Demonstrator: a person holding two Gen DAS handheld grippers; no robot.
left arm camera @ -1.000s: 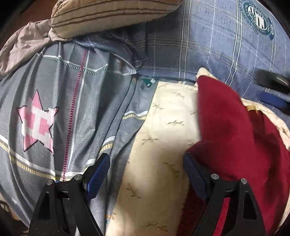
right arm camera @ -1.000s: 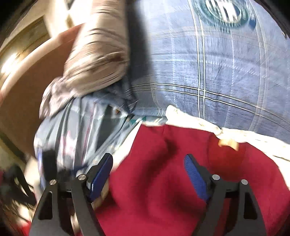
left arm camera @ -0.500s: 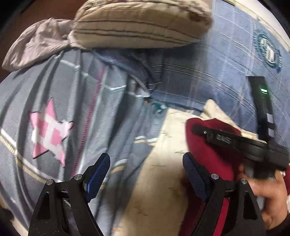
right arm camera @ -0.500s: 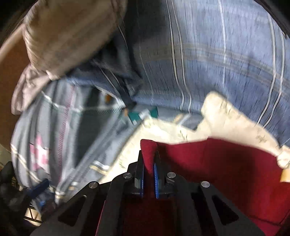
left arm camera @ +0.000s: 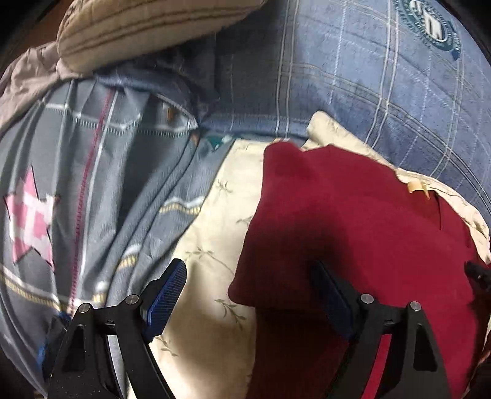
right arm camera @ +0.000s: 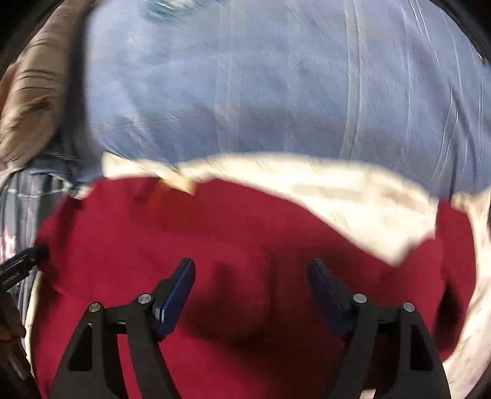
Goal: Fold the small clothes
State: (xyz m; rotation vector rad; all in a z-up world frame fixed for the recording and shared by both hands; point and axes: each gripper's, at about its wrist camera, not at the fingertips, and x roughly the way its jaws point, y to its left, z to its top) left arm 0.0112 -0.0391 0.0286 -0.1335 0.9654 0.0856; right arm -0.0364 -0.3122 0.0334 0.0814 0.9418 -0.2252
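Left wrist view: left tongs (left arm camera: 248, 294) spread wide, nothing pinched. Left pad hangs over the cream leaf-print cloth (left arm camera: 211, 245), right pad sits over the near-left part of the red garment (left arm camera: 353, 221); can't tell if that pad touches the fabric. Tongs angled steeply down at the bed. Red garment lies on the cream cloth, left edge doubled over into a thick fold, small tan label (left arm camera: 415, 186) at its far edge. Grey plaid quilt with pink star (left arm camera: 29, 214) bunched to the left, blue checked bedsheet (left arm camera: 353, 76) beyond, striped beige pillow (left arm camera: 147, 24) at the top. Dark tip of the other tool just shows at the right edge. Right wrist view, motion-blurred: right tongs (right arm camera: 250, 287) about half spread and opening, nothing between the pads, both fingers over the red garment (right arm camera: 214, 245); contact unclear. Also pitched steeply down. Cream cloth (right arm camera: 322, 190) runs along the garment's far edge, tan label (right arm camera: 178, 184) towards the far left. Blue sheet (right arm camera: 276, 76) fills the top, pillow (right arm camera: 30, 101) at left edge. Left tongs' blue pad tip (right arm camera: 21, 257) pokes in at the left edge beside the garment.
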